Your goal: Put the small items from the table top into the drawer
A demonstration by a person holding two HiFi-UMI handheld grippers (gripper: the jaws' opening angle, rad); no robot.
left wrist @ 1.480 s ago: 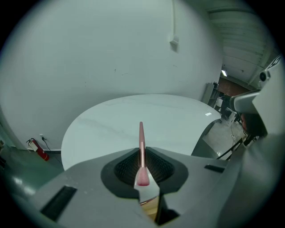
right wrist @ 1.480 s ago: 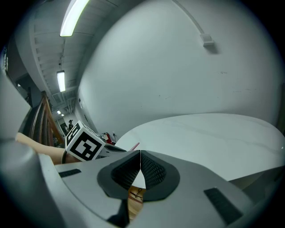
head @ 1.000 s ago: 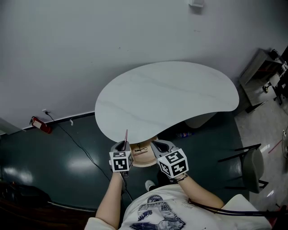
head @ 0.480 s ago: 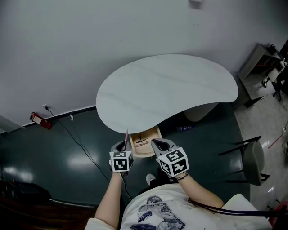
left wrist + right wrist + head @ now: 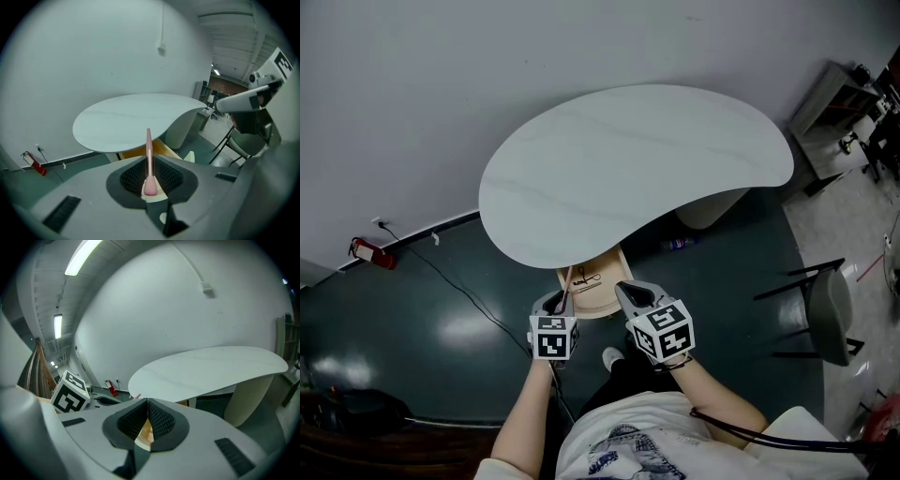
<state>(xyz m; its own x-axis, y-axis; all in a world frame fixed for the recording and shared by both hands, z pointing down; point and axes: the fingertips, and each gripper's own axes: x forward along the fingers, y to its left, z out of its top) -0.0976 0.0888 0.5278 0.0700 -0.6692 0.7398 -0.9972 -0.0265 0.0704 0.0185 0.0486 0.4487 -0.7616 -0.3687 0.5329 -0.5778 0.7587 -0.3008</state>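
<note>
A thin pink stick (image 5: 565,284) stands upright between the pads of my left gripper (image 5: 557,303), which is shut on its thicker lower end (image 5: 149,183). Its tip points toward the white kidney-shaped table top (image 5: 628,169). Under the table's near edge a light wooden drawer (image 5: 622,274) stands pulled out, with a small dark wiry item (image 5: 589,278) lying in it. My right gripper (image 5: 625,290) hovers just right of the drawer's front, with its jaws shut and nothing between them (image 5: 147,417). Both grippers are held low, in front of the person's body.
The table's pale pedestal (image 5: 712,211) stands to the right of the drawer, with a small blue object (image 5: 680,244) on the dark green floor. A chair (image 5: 825,328) is at the right, a red fire extinguisher (image 5: 370,253) and a cable (image 5: 459,300) at the left.
The head view has tilted, so the table sits higher in the frame and more of the open drawer shows. Both grippers keep their places and states.
</note>
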